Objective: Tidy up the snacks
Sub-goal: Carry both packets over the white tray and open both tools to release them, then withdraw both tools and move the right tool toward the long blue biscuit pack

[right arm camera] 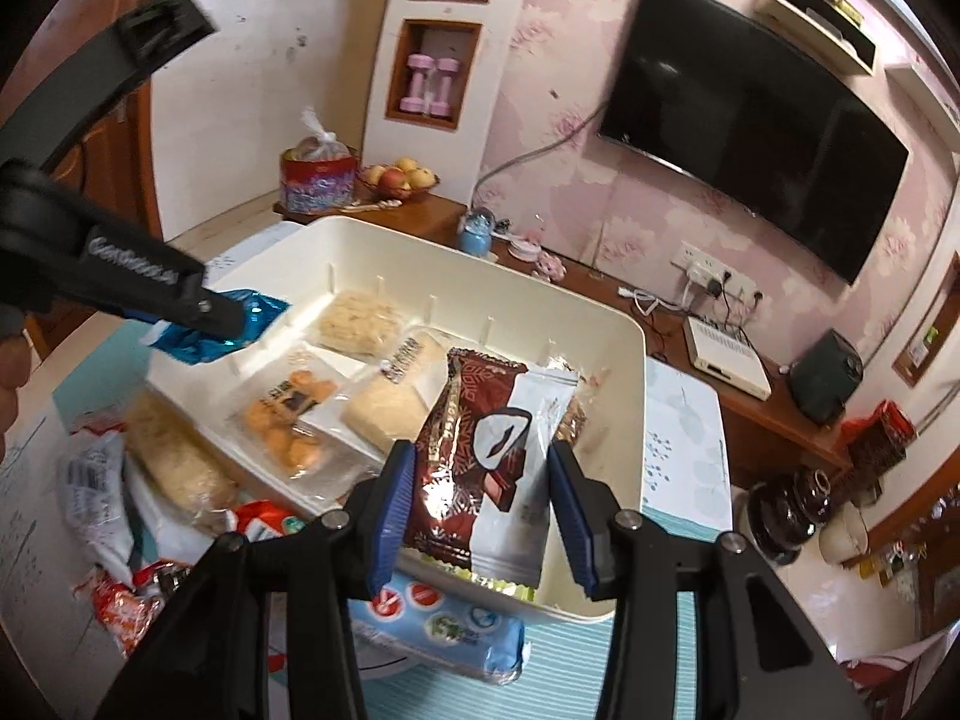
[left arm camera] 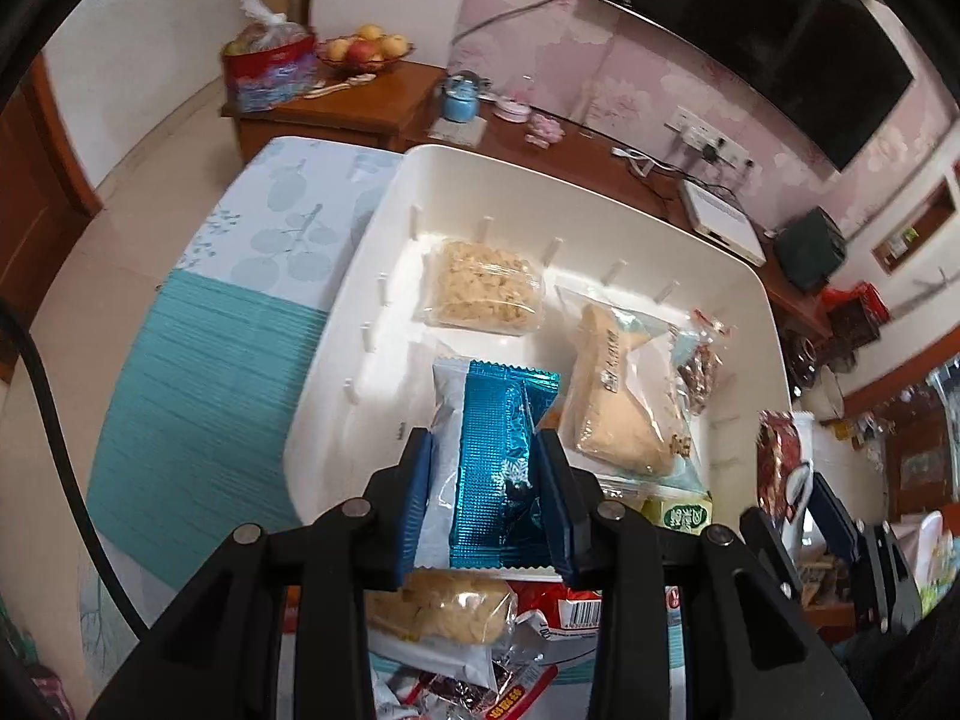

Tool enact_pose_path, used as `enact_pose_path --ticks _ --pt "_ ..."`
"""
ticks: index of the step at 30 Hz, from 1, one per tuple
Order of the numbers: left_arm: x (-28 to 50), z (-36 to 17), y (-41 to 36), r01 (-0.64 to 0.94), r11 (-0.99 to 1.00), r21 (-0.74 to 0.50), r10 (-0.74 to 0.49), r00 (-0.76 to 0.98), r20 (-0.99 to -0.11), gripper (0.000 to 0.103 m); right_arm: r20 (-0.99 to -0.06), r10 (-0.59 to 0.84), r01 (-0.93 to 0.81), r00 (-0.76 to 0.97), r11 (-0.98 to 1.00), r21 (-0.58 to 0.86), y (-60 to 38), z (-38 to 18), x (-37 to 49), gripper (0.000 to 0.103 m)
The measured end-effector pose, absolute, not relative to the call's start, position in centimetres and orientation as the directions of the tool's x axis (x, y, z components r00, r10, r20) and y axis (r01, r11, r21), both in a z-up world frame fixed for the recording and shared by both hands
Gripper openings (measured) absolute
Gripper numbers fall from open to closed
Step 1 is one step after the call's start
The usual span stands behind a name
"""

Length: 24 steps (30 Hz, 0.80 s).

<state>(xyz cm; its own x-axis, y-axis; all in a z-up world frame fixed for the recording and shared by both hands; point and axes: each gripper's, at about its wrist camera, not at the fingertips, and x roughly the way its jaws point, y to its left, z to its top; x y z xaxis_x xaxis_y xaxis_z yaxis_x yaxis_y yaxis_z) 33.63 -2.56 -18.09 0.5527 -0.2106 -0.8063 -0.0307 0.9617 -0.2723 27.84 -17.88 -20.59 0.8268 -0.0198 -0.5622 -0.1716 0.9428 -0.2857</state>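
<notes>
My left gripper (left arm camera: 485, 450) is shut on a blue foil snack packet (left arm camera: 498, 450), held over the near edge of the white bin (left arm camera: 384, 276); the packet also shows in the right wrist view (right arm camera: 228, 330). My right gripper (right arm camera: 480, 468) is shut on a brown and white chocolate snack packet (right arm camera: 492, 468), held over the bin's near right corner (right arm camera: 624, 360). Inside the bin lie a clear pack of pale puffed snack (left arm camera: 486, 291), a beige cake pack (left arm camera: 624, 402) and an orange biscuit pack (right arm camera: 294, 420).
Loose snack packets lie in a pile in front of the bin (left arm camera: 444, 618), with a blue-white pack (right arm camera: 444, 630) below the right gripper. The bin stands on a teal and white cloth (left arm camera: 210, 372). A wooden cabinet with a fruit bowl (left arm camera: 363, 51) stands behind.
</notes>
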Motion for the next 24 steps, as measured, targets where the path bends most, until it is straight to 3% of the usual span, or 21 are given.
enact_pose_path --ticks 8,12,19,24 --pt "34.0 -18.2 -2.8 0.01 0.96 -0.281 -0.239 0.555 -0.797 0.037 -0.611 -0.052 -0.137 0.79 0.956 -0.258 -18.8 -21.1 29.1 0.047" --pt "33.5 -17.7 -3.1 0.018 0.962 -0.271 -0.232 0.573 -0.786 0.05 -0.627 -0.062 -0.117 0.777 0.964 -0.241 -19.4 -21.1 29.4 0.049" --pt "31.8 -16.5 -3.4 0.002 0.965 -0.261 -0.21 0.602 -0.77 0.063 -0.653 -0.027 -0.098 0.757 0.983 -0.155 -21.2 -20.5 29.1 0.051" --pt "29.5 -15.9 -3.5 -0.024 0.955 -0.294 -0.219 0.612 -0.76 0.065 -0.659 0.001 -0.095 0.752 0.99 -0.107 -22.7 -19.8 28.0 0.052"
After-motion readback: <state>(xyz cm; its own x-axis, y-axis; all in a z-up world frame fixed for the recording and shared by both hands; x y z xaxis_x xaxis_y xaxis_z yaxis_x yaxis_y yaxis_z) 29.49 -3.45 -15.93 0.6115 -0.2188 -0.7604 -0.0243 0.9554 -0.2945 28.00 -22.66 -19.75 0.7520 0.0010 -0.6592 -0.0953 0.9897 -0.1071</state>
